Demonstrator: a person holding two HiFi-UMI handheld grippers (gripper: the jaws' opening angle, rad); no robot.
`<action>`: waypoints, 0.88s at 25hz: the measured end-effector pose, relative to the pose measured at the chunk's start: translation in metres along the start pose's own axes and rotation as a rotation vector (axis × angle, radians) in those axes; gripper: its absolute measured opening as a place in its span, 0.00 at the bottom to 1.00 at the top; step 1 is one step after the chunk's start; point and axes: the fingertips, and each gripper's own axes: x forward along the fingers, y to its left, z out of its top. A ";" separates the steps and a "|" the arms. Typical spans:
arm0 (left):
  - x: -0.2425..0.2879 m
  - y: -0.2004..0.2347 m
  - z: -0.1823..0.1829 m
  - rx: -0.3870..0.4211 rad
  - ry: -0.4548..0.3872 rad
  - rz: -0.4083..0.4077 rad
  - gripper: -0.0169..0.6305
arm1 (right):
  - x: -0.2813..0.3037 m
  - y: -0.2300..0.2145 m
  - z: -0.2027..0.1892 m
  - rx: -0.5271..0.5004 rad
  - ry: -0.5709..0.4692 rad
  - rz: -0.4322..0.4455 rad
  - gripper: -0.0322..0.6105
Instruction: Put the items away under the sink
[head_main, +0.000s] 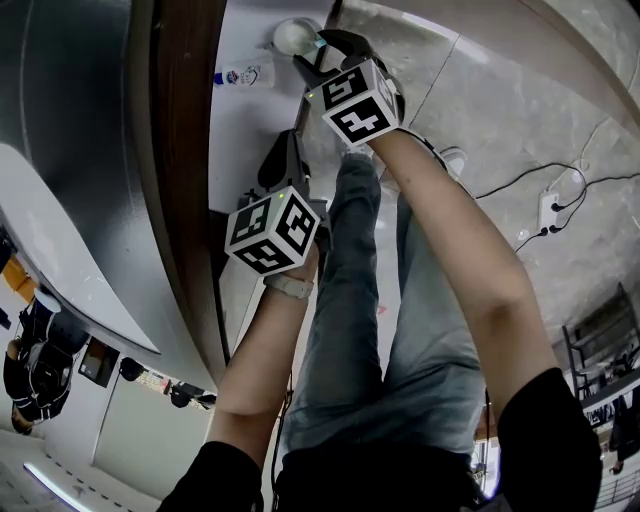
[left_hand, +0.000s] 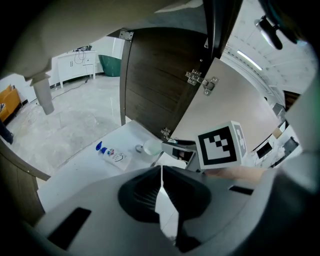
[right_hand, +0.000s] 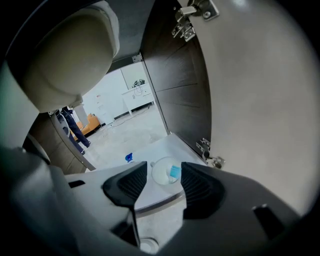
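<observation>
White cabinet floor (head_main: 240, 130), door (right_hand: 260, 100) swung wide. Found the jar (head_main: 293, 36), pale and round with a blue label, standing on that floor straight ahead of the right tongs (right_hand: 164, 170), framed in their gap but just past the tips. Saw those tongs spread wide, pads off the jar, nothing clamped. Noted the tube (left_hand: 112, 154) flat on the same floor just beside the jar, on the side away from the door, lying roughly across the right tongs' line, blue cap at the end away from the jar. Read the left tongs (left_hand: 161, 187) as pressed together and empty, hanging back nearer the body, short of both things; right hand plainly the nearer. Judged the jar as set down. Judged the next move as a straight pull back along the right tongs' own line, since any sideways swing risked clipping the jar or pushing it into the tube.
</observation>
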 end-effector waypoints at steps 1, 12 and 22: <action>-0.002 -0.003 0.002 0.005 -0.003 -0.001 0.07 | -0.007 -0.001 0.001 0.005 -0.004 -0.004 0.37; -0.029 -0.051 0.025 0.062 -0.041 -0.043 0.07 | -0.107 -0.012 0.028 0.067 -0.073 -0.036 0.37; -0.088 -0.127 0.058 0.211 -0.110 -0.152 0.07 | -0.233 -0.006 0.077 0.108 -0.186 -0.085 0.22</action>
